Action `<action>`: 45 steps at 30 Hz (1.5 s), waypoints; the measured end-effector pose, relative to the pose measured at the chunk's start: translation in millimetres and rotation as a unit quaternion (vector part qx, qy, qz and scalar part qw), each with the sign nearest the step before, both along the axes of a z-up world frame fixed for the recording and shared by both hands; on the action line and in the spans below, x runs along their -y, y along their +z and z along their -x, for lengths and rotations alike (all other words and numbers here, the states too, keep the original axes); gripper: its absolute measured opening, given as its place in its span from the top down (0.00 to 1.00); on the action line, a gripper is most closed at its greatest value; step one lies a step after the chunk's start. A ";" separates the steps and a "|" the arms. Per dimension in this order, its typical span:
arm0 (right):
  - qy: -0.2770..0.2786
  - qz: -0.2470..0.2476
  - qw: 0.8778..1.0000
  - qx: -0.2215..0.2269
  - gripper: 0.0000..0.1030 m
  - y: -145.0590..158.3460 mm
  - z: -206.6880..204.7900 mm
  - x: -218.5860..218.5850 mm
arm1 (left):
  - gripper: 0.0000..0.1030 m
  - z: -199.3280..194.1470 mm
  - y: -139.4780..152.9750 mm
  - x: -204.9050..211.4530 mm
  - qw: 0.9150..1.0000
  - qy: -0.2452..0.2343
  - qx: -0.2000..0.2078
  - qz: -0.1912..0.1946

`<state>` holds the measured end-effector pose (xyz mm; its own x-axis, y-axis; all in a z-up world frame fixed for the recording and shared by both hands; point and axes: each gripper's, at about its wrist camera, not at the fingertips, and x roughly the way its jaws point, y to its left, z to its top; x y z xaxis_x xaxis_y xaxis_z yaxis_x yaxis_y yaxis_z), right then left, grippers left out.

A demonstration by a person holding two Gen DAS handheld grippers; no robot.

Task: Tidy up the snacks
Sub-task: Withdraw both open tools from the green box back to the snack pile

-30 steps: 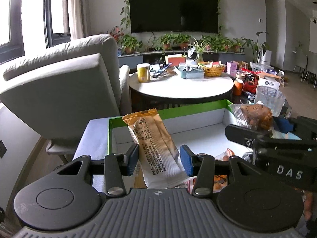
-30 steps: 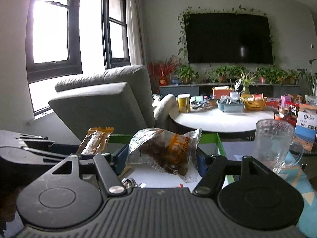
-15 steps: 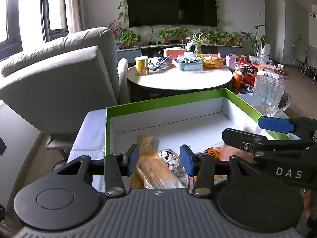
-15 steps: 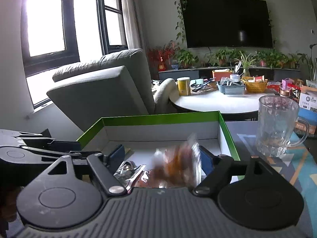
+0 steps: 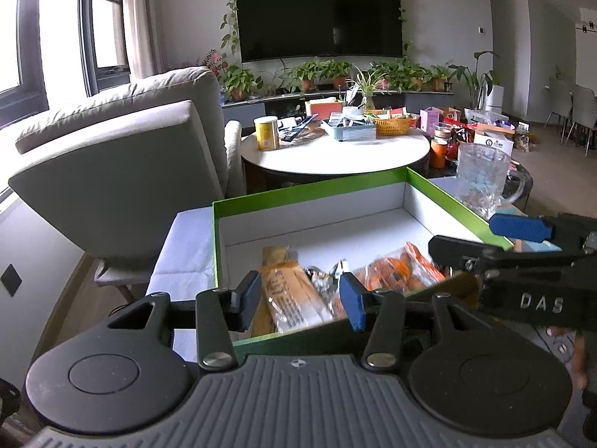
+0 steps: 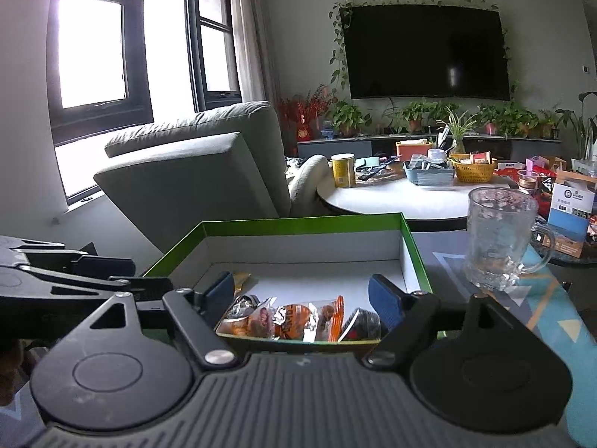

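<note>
Snack packets (image 5: 298,295) lie in the green box (image 5: 309,194) below both empty tools.

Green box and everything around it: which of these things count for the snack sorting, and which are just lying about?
Part of the job:
- green box, open
- long tan snack packet inside it
- orange snack packets inside it
- left gripper and right gripper, both open and empty

Just lying about:
- glass mug beside the box
- yellow can on the round table
- armchair
</note>
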<state>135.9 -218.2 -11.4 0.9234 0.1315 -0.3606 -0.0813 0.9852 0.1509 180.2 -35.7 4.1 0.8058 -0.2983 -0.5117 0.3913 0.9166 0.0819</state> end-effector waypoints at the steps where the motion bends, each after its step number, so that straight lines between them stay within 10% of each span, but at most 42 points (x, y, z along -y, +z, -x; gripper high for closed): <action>1: -0.001 0.000 1.000 -0.001 0.31 0.4 2.9 0.3 | 0.56 4.8 -0.1 -2.4 1.000 -0.001 0.000 -0.001; 27: -0.025 -0.009 0.998 -0.060 0.31 -27.0 74.6 13.1 | 0.43 86.8 -48.0 -27.0 0.995 -0.043 -0.087 0.004; 35: -0.027 -0.010 0.997 -0.070 0.31 -30.6 82.0 14.0 | 0.43 83.0 -47.6 -43.4 0.997 0.007 -0.079 0.017; 45: -0.014 -0.006 0.997 -0.077 0.31 -33.7 84.2 8.0 | 0.43 79.6 -66.5 -33.1 0.996 0.002 -0.080 -0.041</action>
